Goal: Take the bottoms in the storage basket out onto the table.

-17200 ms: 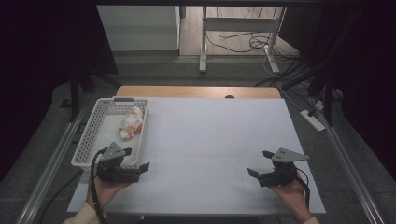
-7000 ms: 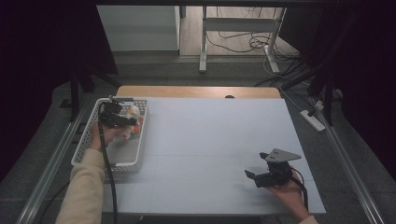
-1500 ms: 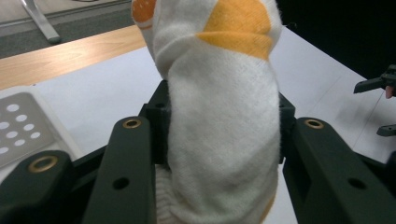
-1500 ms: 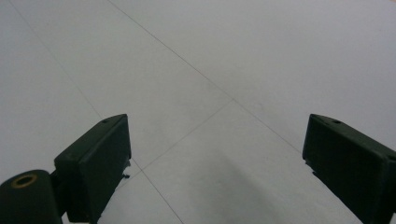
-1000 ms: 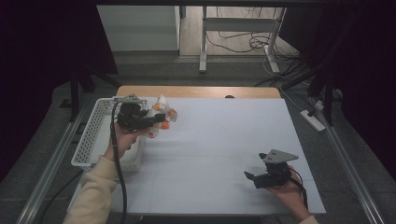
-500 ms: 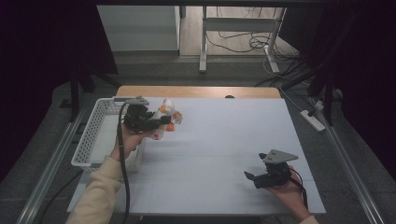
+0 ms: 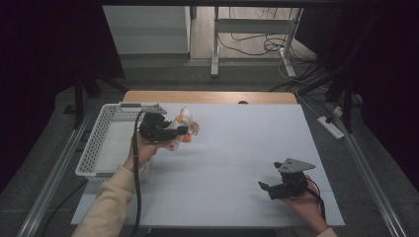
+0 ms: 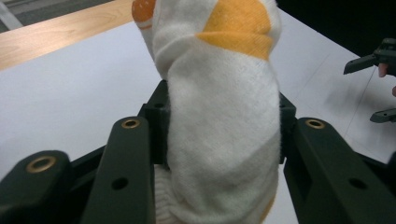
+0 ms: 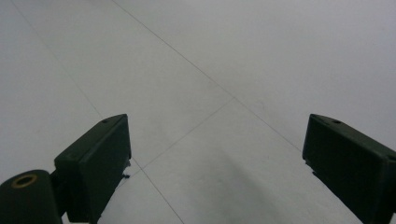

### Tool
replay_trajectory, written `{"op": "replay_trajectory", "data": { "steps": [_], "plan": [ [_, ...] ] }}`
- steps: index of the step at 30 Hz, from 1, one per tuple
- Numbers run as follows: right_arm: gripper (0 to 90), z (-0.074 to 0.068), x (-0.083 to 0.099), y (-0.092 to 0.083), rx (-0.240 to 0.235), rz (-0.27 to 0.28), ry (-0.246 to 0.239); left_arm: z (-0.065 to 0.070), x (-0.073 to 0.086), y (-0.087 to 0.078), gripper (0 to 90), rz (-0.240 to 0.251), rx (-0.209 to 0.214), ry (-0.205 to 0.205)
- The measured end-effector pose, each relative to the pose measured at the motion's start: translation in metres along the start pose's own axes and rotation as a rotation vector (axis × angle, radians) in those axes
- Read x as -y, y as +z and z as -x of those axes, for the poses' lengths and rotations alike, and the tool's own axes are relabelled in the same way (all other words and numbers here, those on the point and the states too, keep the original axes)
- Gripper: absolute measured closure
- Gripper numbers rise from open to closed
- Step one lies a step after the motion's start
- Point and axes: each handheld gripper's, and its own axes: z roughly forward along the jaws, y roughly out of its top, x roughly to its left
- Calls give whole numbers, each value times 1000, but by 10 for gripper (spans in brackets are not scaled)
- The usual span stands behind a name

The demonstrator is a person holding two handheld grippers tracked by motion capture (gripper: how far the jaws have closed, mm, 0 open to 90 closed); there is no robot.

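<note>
No text, label, brand, number or sign can be read in any of the views. The white and orange sock (image 8: 219,116) has only plain colour patches, without letters. The worktop (image 7: 247,148) shows only thin lines, and the white basket (image 7: 101,143) at about 9 o'clock carries no writing that can be made out.

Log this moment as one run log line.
left tongs: shut on sock, above table | right tongs: open, empty | basket: left edge
</note>
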Motion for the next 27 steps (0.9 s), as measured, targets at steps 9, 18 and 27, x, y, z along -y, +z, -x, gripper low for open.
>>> {"op": "replay_trajectory", "data": {
  "steps": [9,18,27],
  "plan": [
    [78,0,0,0,-1,-2,-2,5,0,9,572,-19,7,14],
    [78,0,0,1,-3,-4,-2,9,2,22,570,-47,15,26],
    [78,-1,0,1,-4,-6,-3,13,5,33,570,-73,25,32]
  ]
}}
